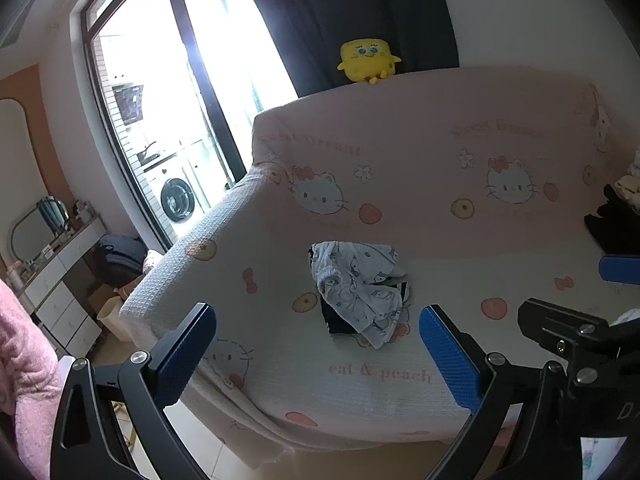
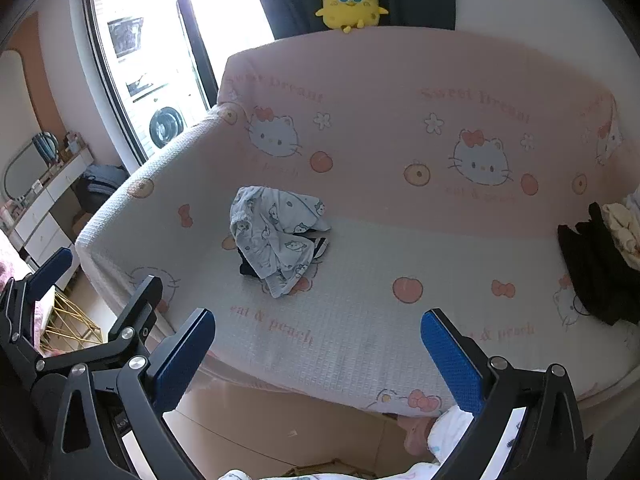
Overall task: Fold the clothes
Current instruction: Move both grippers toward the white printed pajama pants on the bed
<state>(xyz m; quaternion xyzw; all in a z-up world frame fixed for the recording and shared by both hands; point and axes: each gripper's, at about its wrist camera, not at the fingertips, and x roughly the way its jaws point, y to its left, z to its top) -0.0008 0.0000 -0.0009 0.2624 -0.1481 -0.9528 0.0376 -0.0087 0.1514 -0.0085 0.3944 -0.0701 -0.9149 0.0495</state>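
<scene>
A crumpled pale blue printed garment (image 1: 360, 288) lies on the sofa seat over a dark folded item (image 1: 340, 320). It also shows in the right wrist view (image 2: 276, 236), with the dark item (image 2: 250, 266) under it. My left gripper (image 1: 318, 354) is open and empty, held in front of the seat's edge, short of the garment. My right gripper (image 2: 318, 358) is open and empty, also short of the seat's front edge. A pile of black and cream clothes (image 2: 600, 256) lies at the sofa's right end.
The sofa (image 2: 400, 320) wears a pink Hello Kitty cover. A yellow plush toy (image 2: 350, 8) sits on its backrest. A white dresser (image 1: 60, 280) with a mirror stands left, by the glass door. A gold wire rack (image 2: 68, 324) stands on the floor at left.
</scene>
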